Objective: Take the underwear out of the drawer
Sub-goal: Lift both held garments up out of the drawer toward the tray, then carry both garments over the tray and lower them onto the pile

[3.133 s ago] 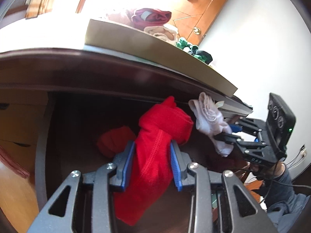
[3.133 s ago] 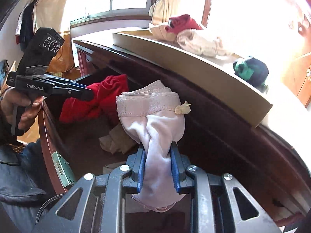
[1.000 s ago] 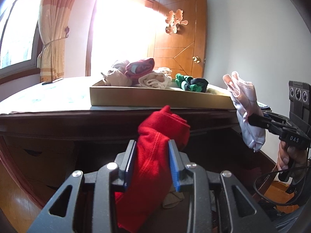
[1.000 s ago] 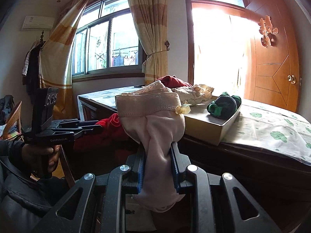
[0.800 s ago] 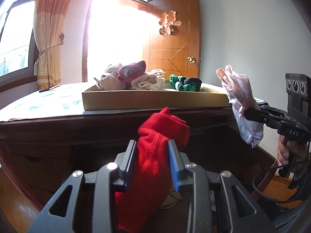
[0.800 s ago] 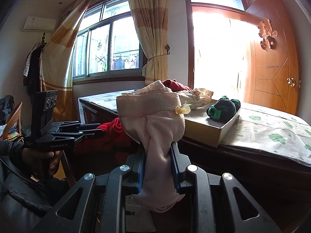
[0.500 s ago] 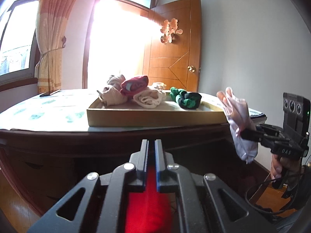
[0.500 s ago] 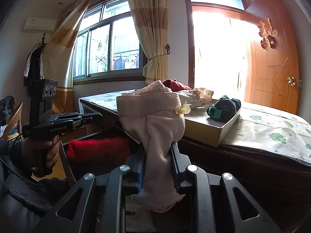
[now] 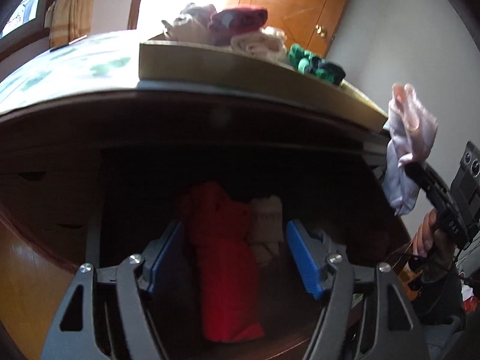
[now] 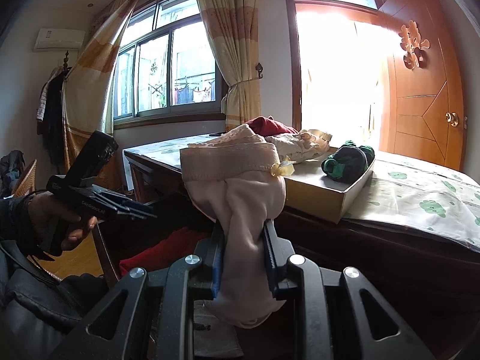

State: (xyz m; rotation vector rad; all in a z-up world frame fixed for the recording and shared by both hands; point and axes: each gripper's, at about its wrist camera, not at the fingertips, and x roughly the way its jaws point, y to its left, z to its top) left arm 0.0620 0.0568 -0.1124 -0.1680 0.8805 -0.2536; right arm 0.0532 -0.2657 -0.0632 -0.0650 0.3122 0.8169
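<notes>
Right gripper (image 10: 243, 255) clamps the pink underwear (image 10: 240, 198) clear of the drawer (image 9: 93, 240); left gripper (image 9: 237, 258) jaws are opening, red underwear (image 9: 228, 270) lies loose between them, not gripped.

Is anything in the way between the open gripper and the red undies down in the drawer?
Nothing visible is. The left hand-held gripper points down into the drawer, its jaws opening, and the red underwear lies loose right between the blue pads, not pinched. A pale garment sits beside the red one.
</notes>
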